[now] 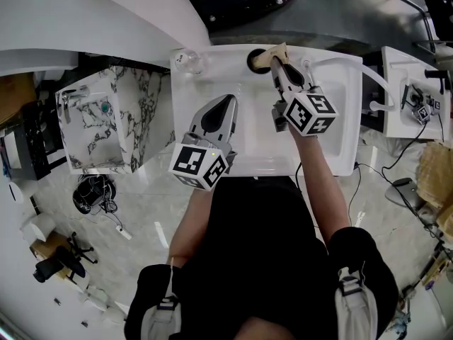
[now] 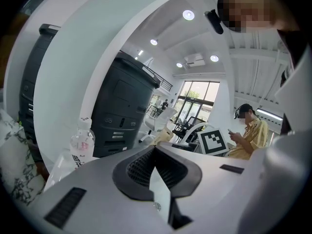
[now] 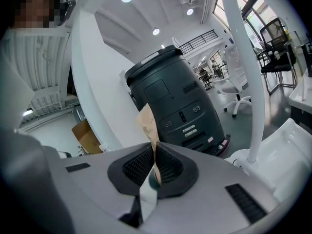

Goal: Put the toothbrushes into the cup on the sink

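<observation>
Toothbrush packet pinched in the right claw, right by the cup.

The flat tan toothbrush packet (image 3: 147,123) stands up out of the right claw (image 3: 155,152), whose jaws are clamped on its lower part. In the head view its free end (image 1: 278,51) sits just beside the dark mouth of the cup (image 1: 253,61) – whether it touches the rim I cannot tell. The cup stands at the back edge of the white sink (image 1: 333,119). The left claw (image 1: 228,99) hangs over the basin, apart from the cup, its jaws pressed together with nothing between them (image 2: 155,149). A clear bottle (image 1: 187,61) stands at the sink's back left corner – left of that, a marbled stand (image 1: 134,119).
</observation>
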A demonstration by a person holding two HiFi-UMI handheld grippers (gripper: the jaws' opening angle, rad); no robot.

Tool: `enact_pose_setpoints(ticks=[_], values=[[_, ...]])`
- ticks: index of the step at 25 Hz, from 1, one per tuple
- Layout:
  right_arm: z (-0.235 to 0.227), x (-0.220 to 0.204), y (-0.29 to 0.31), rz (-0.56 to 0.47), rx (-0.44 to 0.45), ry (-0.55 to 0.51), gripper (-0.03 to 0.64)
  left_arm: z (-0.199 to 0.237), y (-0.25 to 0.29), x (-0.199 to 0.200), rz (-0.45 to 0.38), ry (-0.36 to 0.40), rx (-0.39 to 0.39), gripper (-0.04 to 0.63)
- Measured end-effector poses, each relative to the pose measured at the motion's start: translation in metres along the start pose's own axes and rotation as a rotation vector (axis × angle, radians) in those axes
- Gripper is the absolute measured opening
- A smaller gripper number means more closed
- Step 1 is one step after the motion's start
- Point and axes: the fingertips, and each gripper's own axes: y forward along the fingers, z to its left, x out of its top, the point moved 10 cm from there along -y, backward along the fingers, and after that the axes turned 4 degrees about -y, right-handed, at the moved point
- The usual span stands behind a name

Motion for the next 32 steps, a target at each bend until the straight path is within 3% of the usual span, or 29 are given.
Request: enact_pose_setpoints(ticks=[32], values=[[-0.01, -0.03, 0.013, 0.117, -0.032, 0.007, 0.035, 0.003, -0.003, -0.001, 0.005, 0.0, -0.006, 0.014]])
